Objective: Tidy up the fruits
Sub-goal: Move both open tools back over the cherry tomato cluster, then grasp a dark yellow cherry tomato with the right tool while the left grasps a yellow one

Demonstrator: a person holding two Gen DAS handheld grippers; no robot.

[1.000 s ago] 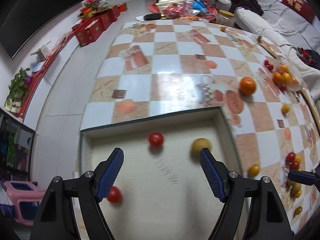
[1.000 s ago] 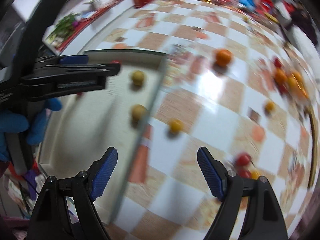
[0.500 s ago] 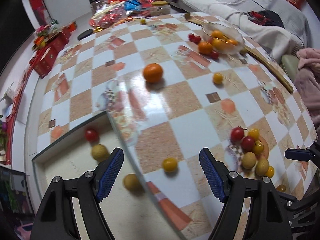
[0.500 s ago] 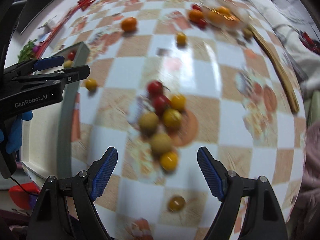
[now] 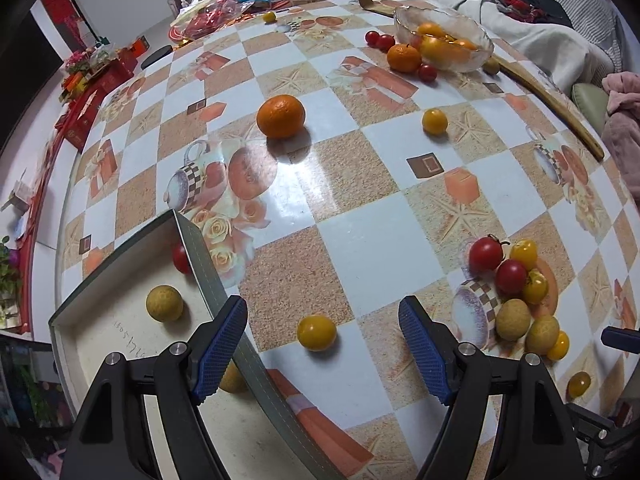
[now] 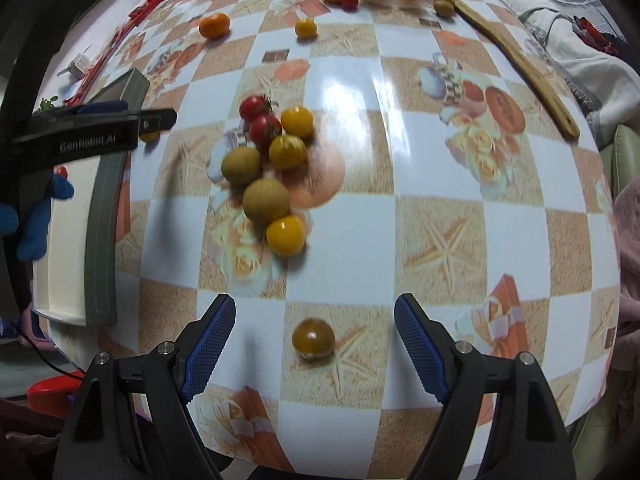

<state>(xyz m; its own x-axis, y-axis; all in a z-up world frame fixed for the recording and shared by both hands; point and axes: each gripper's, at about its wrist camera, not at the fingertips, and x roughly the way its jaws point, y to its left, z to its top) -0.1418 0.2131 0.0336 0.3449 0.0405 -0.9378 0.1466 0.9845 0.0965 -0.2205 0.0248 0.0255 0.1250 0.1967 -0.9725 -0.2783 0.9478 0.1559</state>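
Hovering wide open and empty, left gripper and right gripper each frame a yellow tomato; light, smooth, rolls; pinch its middle gently; box at 9 o'clock.

You've got a checkered table: grey-rimmed tray at 8 o'clock, tangerine at 11, glass bowl at 1, fruit cluster at 4, lone yellow tomato at 6.
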